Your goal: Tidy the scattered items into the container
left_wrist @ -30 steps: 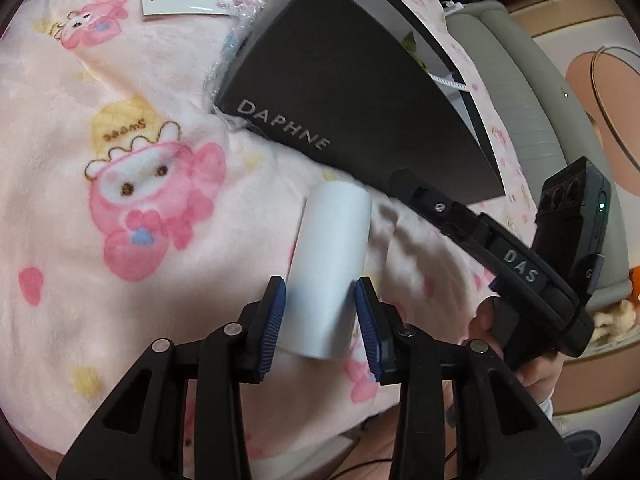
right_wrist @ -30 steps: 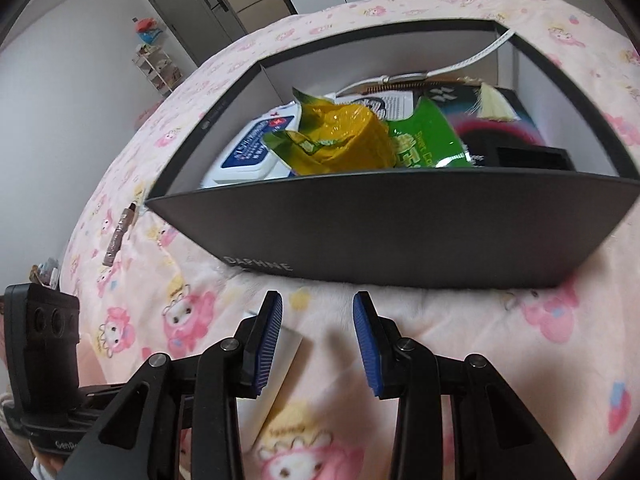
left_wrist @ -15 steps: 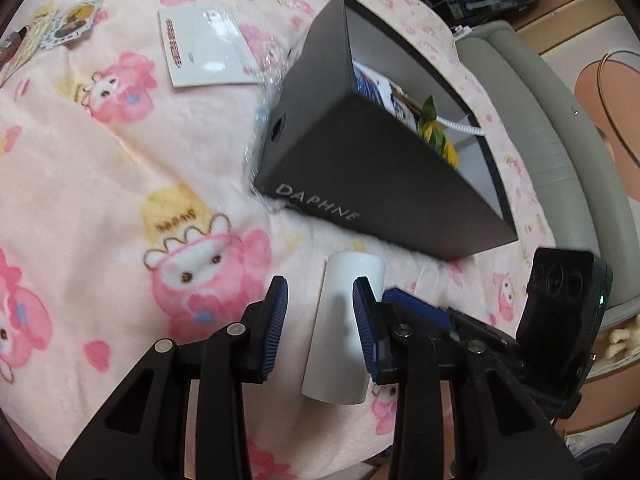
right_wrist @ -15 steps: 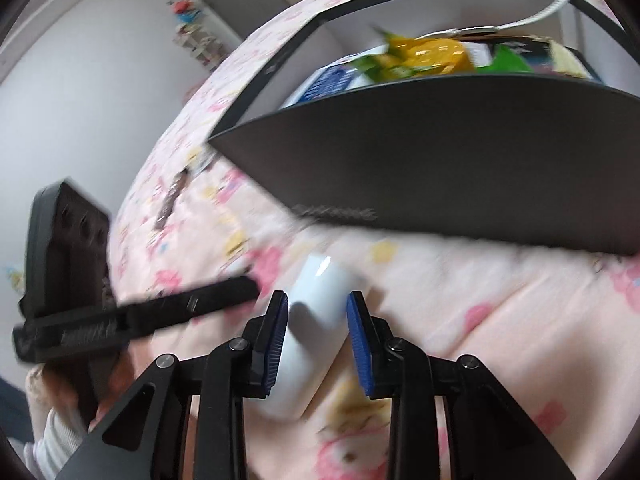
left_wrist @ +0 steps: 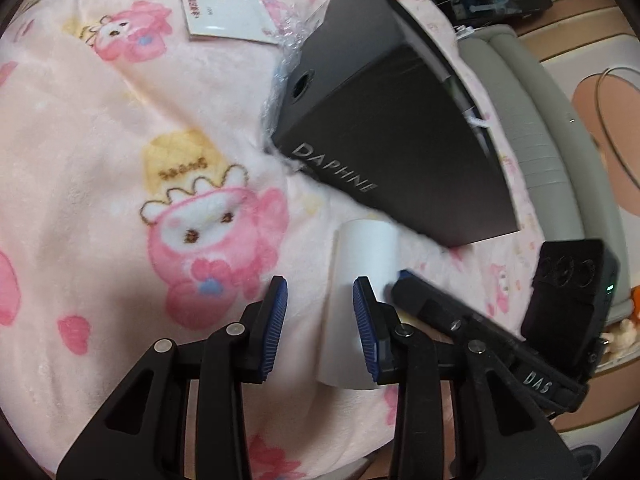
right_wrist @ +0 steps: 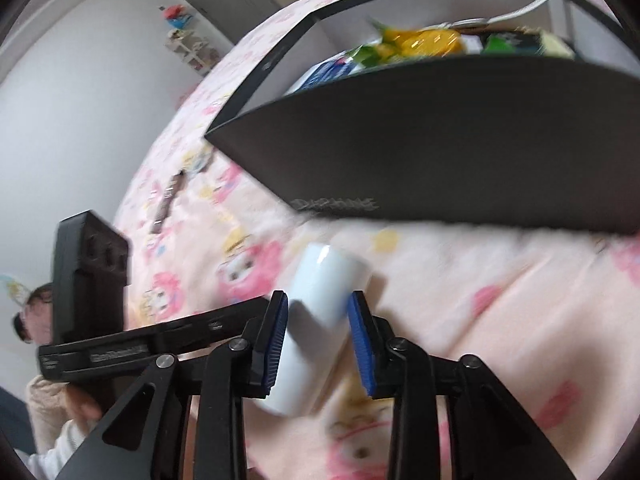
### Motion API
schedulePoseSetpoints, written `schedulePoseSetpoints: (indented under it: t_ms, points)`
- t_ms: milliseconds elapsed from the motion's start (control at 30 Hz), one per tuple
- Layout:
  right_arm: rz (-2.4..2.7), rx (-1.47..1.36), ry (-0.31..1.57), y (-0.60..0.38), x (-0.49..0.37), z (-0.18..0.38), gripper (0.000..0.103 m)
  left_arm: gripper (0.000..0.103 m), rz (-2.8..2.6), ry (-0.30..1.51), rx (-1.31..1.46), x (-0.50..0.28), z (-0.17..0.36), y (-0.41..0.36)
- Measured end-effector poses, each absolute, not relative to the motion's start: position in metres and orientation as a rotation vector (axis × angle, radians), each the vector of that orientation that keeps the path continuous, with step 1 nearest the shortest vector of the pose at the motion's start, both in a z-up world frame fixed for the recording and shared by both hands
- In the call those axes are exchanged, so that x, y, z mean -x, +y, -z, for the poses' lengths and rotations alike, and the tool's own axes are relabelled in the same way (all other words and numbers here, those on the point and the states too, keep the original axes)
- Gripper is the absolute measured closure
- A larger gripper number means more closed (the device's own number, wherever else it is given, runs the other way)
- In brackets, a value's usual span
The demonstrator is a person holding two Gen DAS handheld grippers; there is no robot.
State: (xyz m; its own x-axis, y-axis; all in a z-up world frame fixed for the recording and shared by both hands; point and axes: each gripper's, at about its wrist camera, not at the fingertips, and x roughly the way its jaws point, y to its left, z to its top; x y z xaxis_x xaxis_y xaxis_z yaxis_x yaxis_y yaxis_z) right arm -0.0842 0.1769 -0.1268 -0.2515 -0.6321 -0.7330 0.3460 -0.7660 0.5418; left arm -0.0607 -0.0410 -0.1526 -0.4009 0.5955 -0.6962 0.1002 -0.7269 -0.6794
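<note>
A white cylinder (left_wrist: pixel 352 292) lies on the pink blanket in front of the black DAPHNE box (left_wrist: pixel 392 128). My left gripper (left_wrist: pixel 320 326) is open; the cylinder lies beside and behind its right finger, not between the pads. In the right wrist view my right gripper (right_wrist: pixel 318 338) is open with its blue pads on either side of the cylinder (right_wrist: pixel 316 320). The box (right_wrist: pixel 460 152) holds a yellow-green packet (right_wrist: pixel 416 40), a blue-white pack and a white cable. The right gripper's finger (left_wrist: pixel 436 304) shows beside the cylinder in the left view.
A white card (left_wrist: pixel 224 4) and bubble wrap (left_wrist: pixel 280 52) lie on the blanket (left_wrist: pixel 100 128) left of the box. A dark thin bar (right_wrist: pixel 168 200) lies on the blanket further off. A grey sofa edge (left_wrist: pixel 532 128) runs behind the box.
My left gripper moved off the cylinder to its left. My right gripper came in from the other side and now straddles the cylinder. The view has dropped closer to the blanket.
</note>
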Motion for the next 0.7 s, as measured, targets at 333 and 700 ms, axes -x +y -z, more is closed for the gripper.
schedulePoseSetpoints:
  t_ms: [333,700]
  points:
    - [2.114,-1.396,-0.406,0.183,0.083,0.126,0.074,0.069,-2.173,-0.939,1.504,0.06,0.155,-0.048]
    - [2.141,-1.421,-0.41,0.192,0.065,0.121,0.074,0.069,-2.15,-0.963,1.445,0.062,0.151,-0.053]
